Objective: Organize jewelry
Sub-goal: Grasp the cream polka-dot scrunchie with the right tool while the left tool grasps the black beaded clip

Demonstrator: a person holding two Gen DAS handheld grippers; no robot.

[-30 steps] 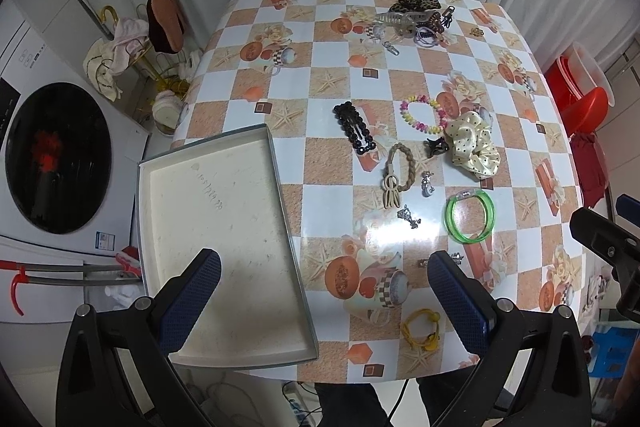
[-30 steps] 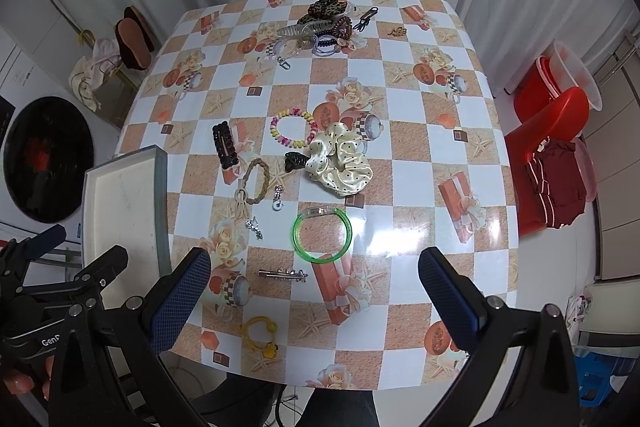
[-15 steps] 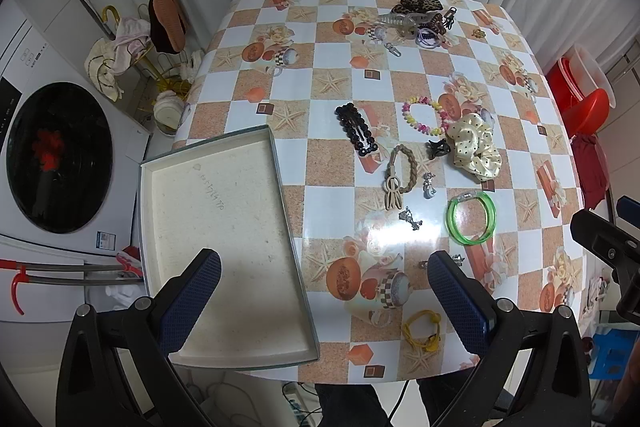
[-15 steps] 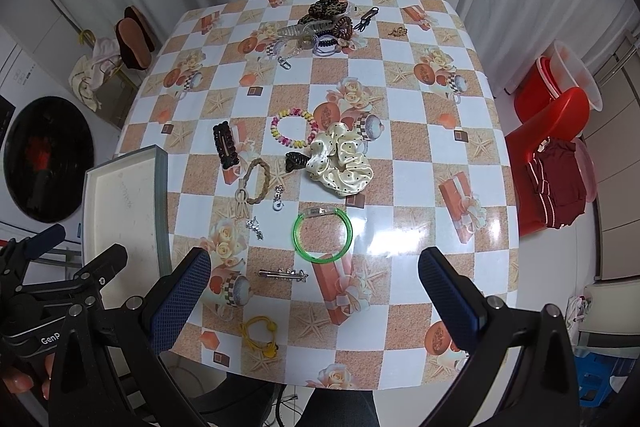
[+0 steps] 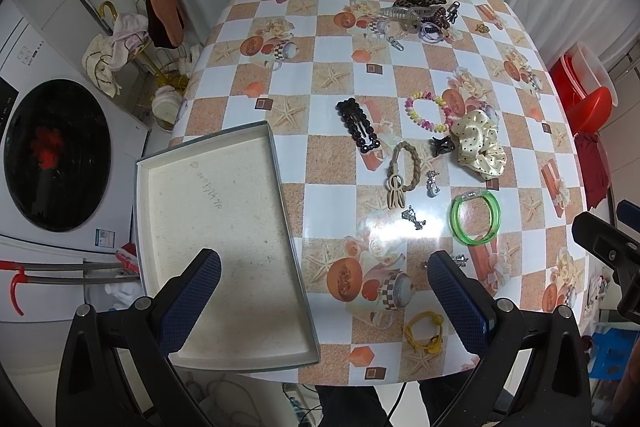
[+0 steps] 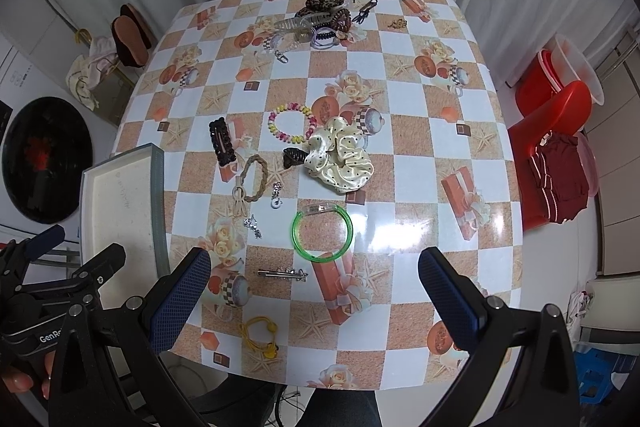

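1. Hovering above the table [image 5: 348,75], left gripper [image 5: 324,279] and right gripper [image 6: 314,279] both gape wide, holding nothing.
2. Tray [image 5: 160,179] sits at table's left edge.
3. Bangle [image 6: 322,235], scrunchie [image 6: 340,163], bracelet [image 6: 292,121] lie right of tray, well apart from it.

One tray [image 5: 208,163], one green bangle [image 6: 322,235], one cream scrunchie [image 6: 340,159], one yellow hair tie [image 6: 261,337].

L gripper [image 5: 324,291] wide open above tray [image 5: 286,211] & jewelry-strewn table [image 5: 344,67].
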